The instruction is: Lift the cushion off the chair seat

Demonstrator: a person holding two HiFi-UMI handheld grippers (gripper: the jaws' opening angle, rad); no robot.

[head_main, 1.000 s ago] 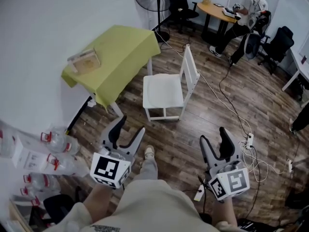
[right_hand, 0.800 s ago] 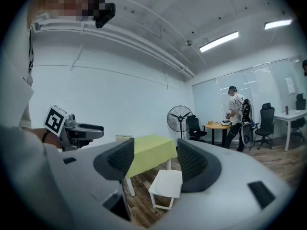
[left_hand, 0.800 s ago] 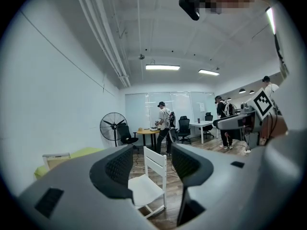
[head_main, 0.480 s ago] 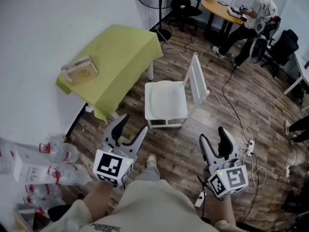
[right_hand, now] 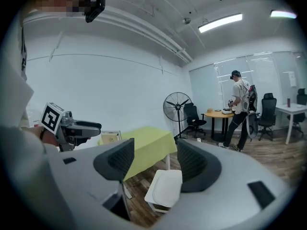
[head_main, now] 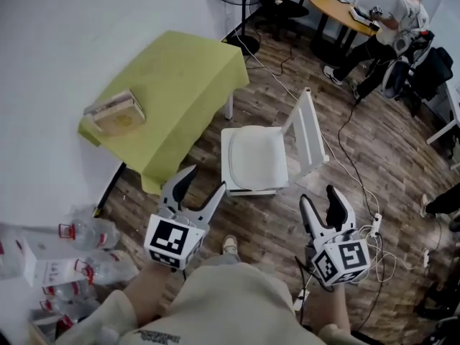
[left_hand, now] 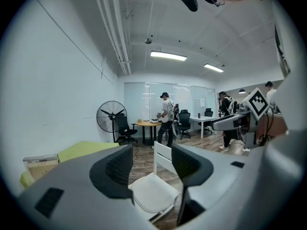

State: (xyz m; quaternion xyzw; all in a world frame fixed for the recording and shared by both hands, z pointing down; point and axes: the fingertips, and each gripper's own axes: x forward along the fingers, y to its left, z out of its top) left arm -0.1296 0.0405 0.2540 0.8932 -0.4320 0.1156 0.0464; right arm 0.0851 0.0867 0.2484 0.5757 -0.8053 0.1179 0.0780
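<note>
A white chair (head_main: 305, 131) stands on the wood floor, its backrest to the right in the head view. A flat white cushion (head_main: 256, 157) lies on its seat. My left gripper (head_main: 203, 180) is open and empty, just short of the seat's near left corner. Further right, my right gripper (head_main: 320, 196) hangs open and empty, a little short of the chair. The left gripper view shows the cushion (left_hand: 152, 191) past the open left gripper (left_hand: 151, 164). In the right gripper view the cushion (right_hand: 165, 186) lies beyond the open right gripper (right_hand: 154, 159).
A table under a yellow-green cloth (head_main: 176, 85) stands left of the chair with a box (head_main: 115, 112) on it. Water bottles (head_main: 86, 232) lie at the left wall. Cables and a power strip (head_main: 374, 225) run over the floor at right. A person (head_main: 392, 20) sits at a far desk.
Both grippers have travelled forward toward the chair, which now lies closer and lower in the head view. Their jaws stay equally wide.
</note>
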